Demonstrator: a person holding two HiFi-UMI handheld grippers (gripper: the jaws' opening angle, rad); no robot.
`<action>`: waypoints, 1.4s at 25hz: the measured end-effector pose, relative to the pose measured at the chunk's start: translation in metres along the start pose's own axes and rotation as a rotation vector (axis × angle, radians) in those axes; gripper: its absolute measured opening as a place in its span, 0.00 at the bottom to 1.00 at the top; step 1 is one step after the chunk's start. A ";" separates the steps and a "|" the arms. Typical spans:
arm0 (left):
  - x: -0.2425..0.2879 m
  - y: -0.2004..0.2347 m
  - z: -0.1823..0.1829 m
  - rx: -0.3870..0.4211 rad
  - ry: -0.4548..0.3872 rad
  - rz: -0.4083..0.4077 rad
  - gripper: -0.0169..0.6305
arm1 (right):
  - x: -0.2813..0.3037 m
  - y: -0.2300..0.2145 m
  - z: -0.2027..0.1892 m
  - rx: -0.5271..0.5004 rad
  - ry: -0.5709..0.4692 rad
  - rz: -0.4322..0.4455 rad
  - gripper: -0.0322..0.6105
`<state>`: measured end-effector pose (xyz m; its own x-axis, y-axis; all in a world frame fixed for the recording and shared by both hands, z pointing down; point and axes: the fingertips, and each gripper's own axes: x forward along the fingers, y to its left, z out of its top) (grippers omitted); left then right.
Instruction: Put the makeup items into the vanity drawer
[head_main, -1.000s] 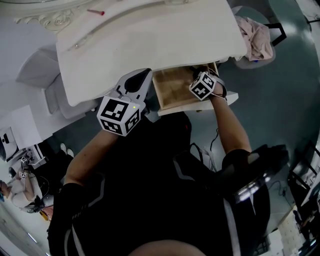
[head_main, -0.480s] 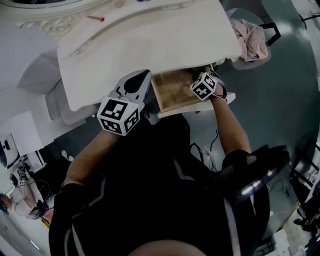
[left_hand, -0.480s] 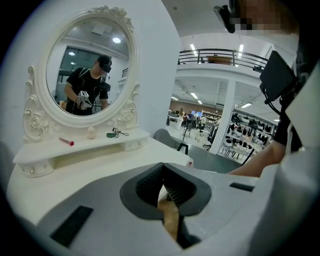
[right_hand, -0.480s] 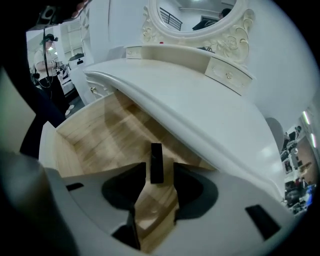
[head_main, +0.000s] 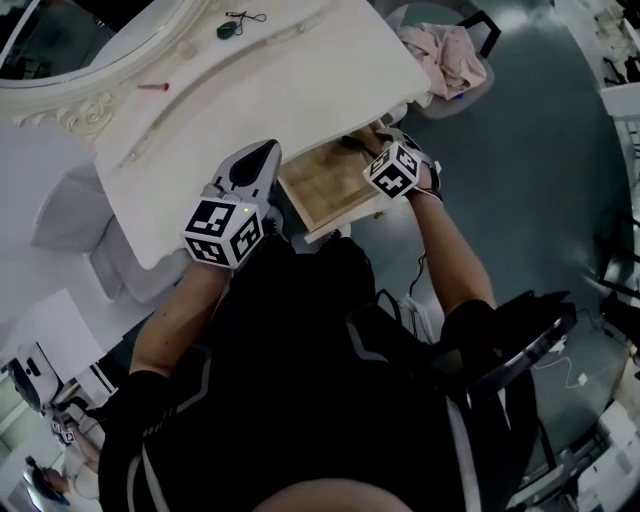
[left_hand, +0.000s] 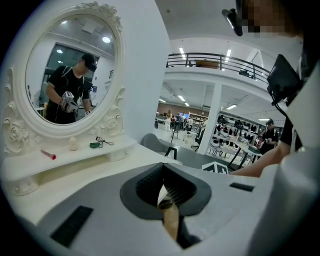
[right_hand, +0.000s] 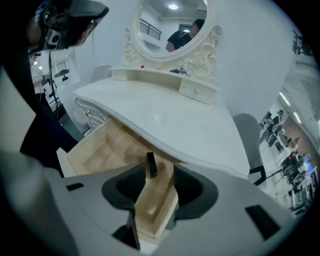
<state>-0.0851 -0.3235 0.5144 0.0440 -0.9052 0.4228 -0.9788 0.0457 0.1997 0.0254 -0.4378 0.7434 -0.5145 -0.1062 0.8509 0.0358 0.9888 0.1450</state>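
The vanity drawer (head_main: 325, 185) stands pulled out, its bare wooden inside (right_hand: 107, 145) showing. My right gripper (head_main: 381, 149) hangs over its right back part. Its jaws (right_hand: 159, 172) are opening, and a small black makeup tube (right_hand: 150, 165) stands between them, close to the left pad, over the drawer floor. My left gripper (head_main: 258, 156) hovers over the vanity's front edge, left of the drawer, with its pads (left_hand: 162, 167) together. On the back shelf lie a red stick (left_hand: 48, 154), a beige sponge (left_hand: 73, 144) and a green eyelash curler (left_hand: 97, 144).
The white vanity top (head_main: 270, 90) overhangs the back of the drawer. An oval mirror (left_hand: 65, 75) in an ornate frame rises behind the shelf. A chair with pink cloth (head_main: 447, 55) stands to the right of the vanity. Dark floor (head_main: 540, 190) lies to the right.
The head view has swung, so more of the vanity's back shelf shows. Both grippers keep about the same places, the right one over the drawer.
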 end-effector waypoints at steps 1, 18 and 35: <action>0.001 0.001 0.005 0.009 -0.007 -0.014 0.03 | -0.011 -0.002 0.007 0.032 -0.027 -0.009 0.33; -0.005 0.002 0.114 0.172 -0.180 -0.267 0.03 | -0.222 -0.058 0.105 0.407 -0.387 -0.331 0.26; -0.047 -0.007 0.181 0.154 -0.317 -0.401 0.03 | -0.376 -0.045 0.159 0.576 -0.658 -0.623 0.13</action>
<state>-0.1166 -0.3582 0.3331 0.3813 -0.9232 0.0478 -0.9167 -0.3709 0.1485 0.0809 -0.4252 0.3370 -0.6696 -0.7011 0.2452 -0.7128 0.6994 0.0534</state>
